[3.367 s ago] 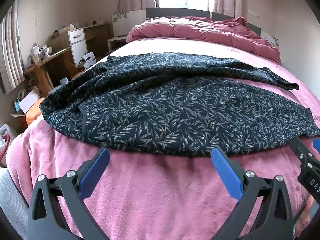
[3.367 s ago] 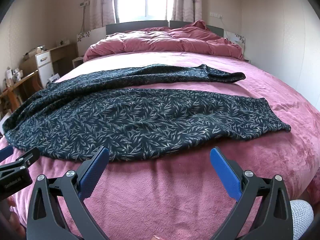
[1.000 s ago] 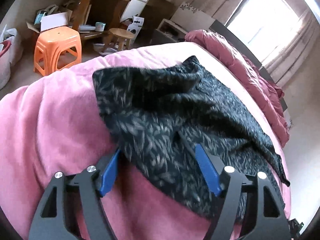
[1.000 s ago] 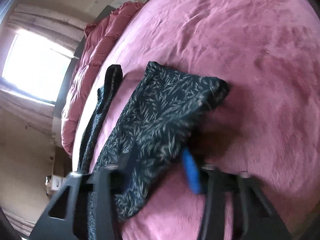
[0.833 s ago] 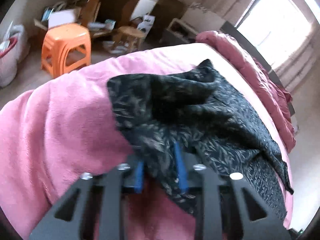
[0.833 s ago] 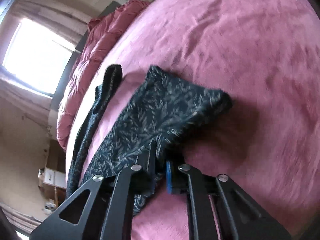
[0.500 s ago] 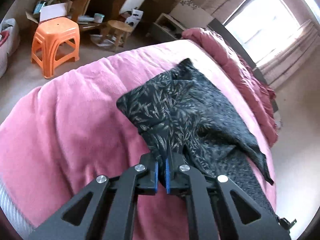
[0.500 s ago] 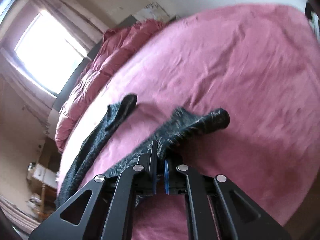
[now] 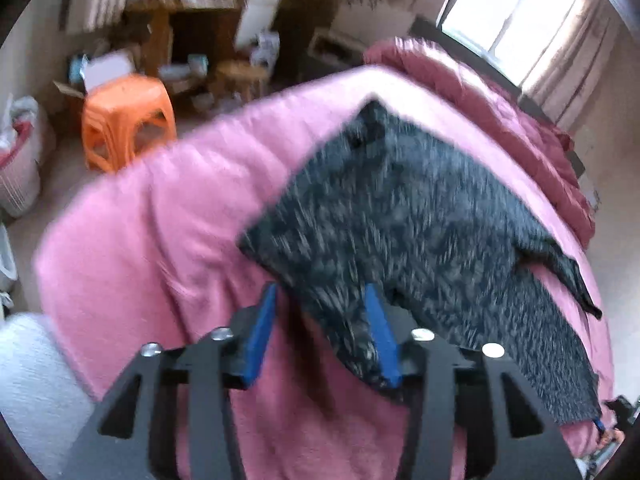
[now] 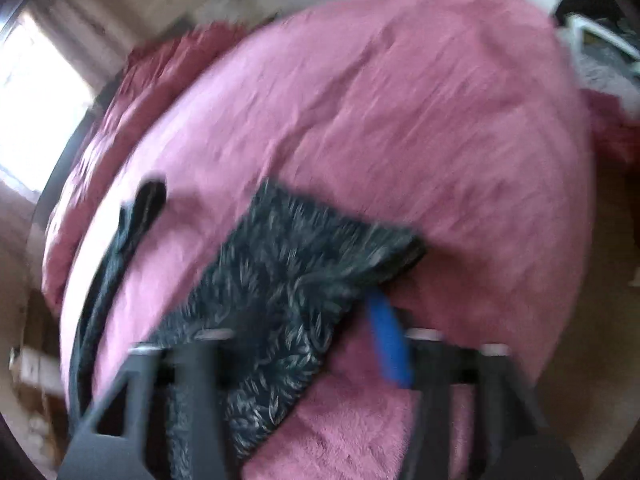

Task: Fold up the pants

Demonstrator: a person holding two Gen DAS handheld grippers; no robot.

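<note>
Your left gripper [image 9: 320, 320] sits low in its view with jaws opening; its blue pads [image 9: 260, 332] stand apart, and a corner of the dark leaf-print pants [image 9: 420, 232] lies between them, draped against the pad at 3 o'clock but no longer pinched. From that corner the pants stretch away toward 2 o'clock across the pink bed cover [image 9: 160, 240]. At 10 o'clock from the gripper an orange plastic stool [image 9: 128, 116] stands on the floor beside the bed, with a cluttered wooden desk [image 9: 188, 28] behind it. A bright window [image 9: 508, 12] sits at 1 o'clock, and a bunched pink duvet [image 9: 500, 120] lies below it along the head of the bed.

Your right gripper [image 10: 304, 340] is likewise opening. One blue pad [image 10: 388, 340] shows at 3 o'clock, clear of the cloth; the other finger is hidden under the pants [image 10: 288, 280], whose leg end lies loosely over it. The second leg [image 10: 136, 216] trails off at 10 o'clock on the bed cover [image 10: 400, 120]. Both views are motion-blurred.
</note>
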